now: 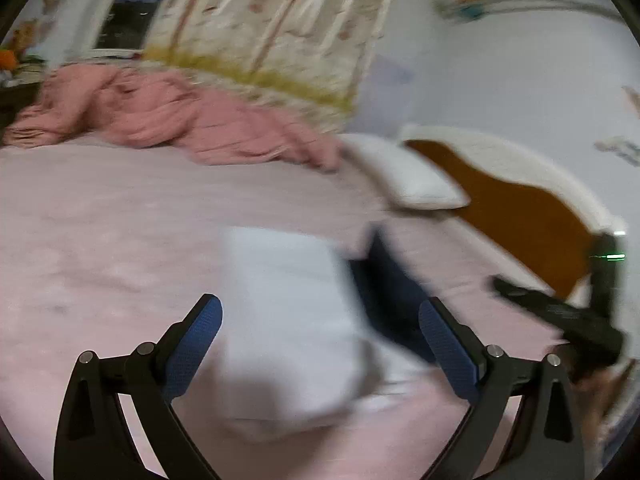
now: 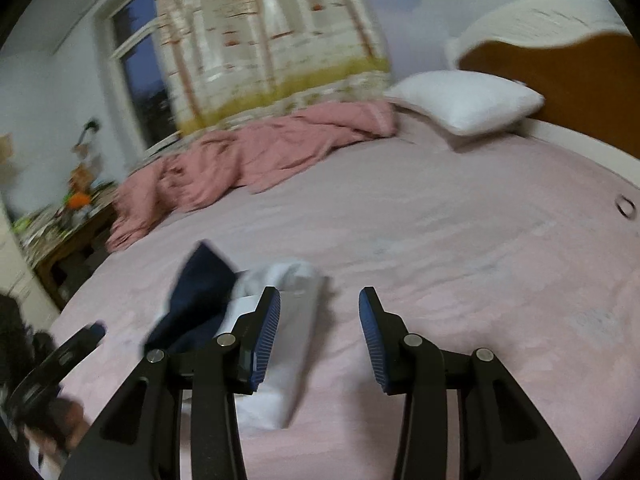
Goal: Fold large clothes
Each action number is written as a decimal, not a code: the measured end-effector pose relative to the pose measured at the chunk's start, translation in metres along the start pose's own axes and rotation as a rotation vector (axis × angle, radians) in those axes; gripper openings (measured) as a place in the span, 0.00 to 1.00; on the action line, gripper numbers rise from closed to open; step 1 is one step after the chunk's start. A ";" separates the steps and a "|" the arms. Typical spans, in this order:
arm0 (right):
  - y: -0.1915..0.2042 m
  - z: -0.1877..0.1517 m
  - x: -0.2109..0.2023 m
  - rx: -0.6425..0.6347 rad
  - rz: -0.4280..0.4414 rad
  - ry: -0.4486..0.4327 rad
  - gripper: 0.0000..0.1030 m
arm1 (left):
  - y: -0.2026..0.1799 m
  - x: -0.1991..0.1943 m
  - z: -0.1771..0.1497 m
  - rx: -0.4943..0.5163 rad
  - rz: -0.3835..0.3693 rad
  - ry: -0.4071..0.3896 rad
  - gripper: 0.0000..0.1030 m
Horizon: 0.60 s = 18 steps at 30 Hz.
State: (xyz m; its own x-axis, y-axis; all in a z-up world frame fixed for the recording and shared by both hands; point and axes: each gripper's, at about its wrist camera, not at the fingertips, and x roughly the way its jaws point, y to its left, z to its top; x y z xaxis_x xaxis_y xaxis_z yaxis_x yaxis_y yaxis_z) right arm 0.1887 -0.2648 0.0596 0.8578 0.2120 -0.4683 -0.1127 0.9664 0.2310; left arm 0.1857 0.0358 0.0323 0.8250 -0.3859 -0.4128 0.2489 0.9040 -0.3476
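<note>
A white garment [image 1: 288,320] with a dark navy part [image 1: 384,292] lies folded into a compact block on the pink bed sheet [image 1: 120,220]. My left gripper [image 1: 320,336] is open and empty, its fingers hovering either side of the block. In the right wrist view the same garment [image 2: 280,344] with its navy part [image 2: 200,300] lies under and left of my right gripper [image 2: 320,328], which is open and empty. The right gripper also shows in the left wrist view [image 1: 560,312] at the right. The left gripper shows at the lower left of the right wrist view [image 2: 60,356]. Both views are motion-blurred.
A crumpled pink duvet [image 2: 260,152] lies along the far side of the bed. A white pillow [image 2: 464,100] rests by the brown headboard [image 2: 580,80]. A cluttered wooden side table [image 2: 68,220] stands beside the bed under a window [image 2: 140,68] with a tree-print curtain [image 2: 272,40].
</note>
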 end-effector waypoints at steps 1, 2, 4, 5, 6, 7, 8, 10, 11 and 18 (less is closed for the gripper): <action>0.009 0.000 0.001 -0.019 0.022 0.003 0.42 | 0.013 0.009 0.000 -0.014 0.038 0.049 0.95; 0.022 0.000 0.003 -0.041 0.060 0.013 0.42 | 0.022 0.019 -0.003 -0.026 0.051 0.096 0.95; 0.042 0.000 0.012 -0.053 0.142 0.041 0.42 | 0.037 0.036 -0.014 -0.045 0.106 0.171 0.95; 0.048 -0.003 0.018 -0.041 0.188 0.058 0.45 | 0.041 0.045 -0.022 -0.050 0.104 0.207 0.96; 0.052 -0.005 0.024 -0.024 0.217 0.078 0.52 | 0.044 0.054 -0.026 -0.062 0.076 0.231 0.96; 0.057 -0.009 0.035 0.004 0.227 0.117 0.53 | 0.047 0.059 -0.032 -0.088 0.046 0.238 0.96; 0.062 -0.014 0.045 0.009 0.214 0.151 0.53 | 0.049 0.060 -0.038 -0.111 0.023 0.239 0.96; 0.073 -0.019 0.056 -0.040 0.175 0.167 0.53 | 0.051 0.062 -0.040 -0.153 -0.014 0.244 0.96; 0.078 -0.021 0.061 -0.071 0.155 0.175 0.46 | 0.055 0.065 -0.037 -0.161 -0.017 0.249 0.96; 0.068 -0.013 0.039 -0.055 -0.003 0.053 0.03 | 0.041 0.041 -0.034 -0.216 -0.147 0.148 0.95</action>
State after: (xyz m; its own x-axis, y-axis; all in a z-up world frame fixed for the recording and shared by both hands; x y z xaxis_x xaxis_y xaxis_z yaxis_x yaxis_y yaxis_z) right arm 0.2074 -0.1892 0.0459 0.8307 0.2154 -0.5134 -0.1393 0.9732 0.1830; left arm 0.2128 0.0510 -0.0275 0.7012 -0.5471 -0.4572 0.2340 0.7823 -0.5773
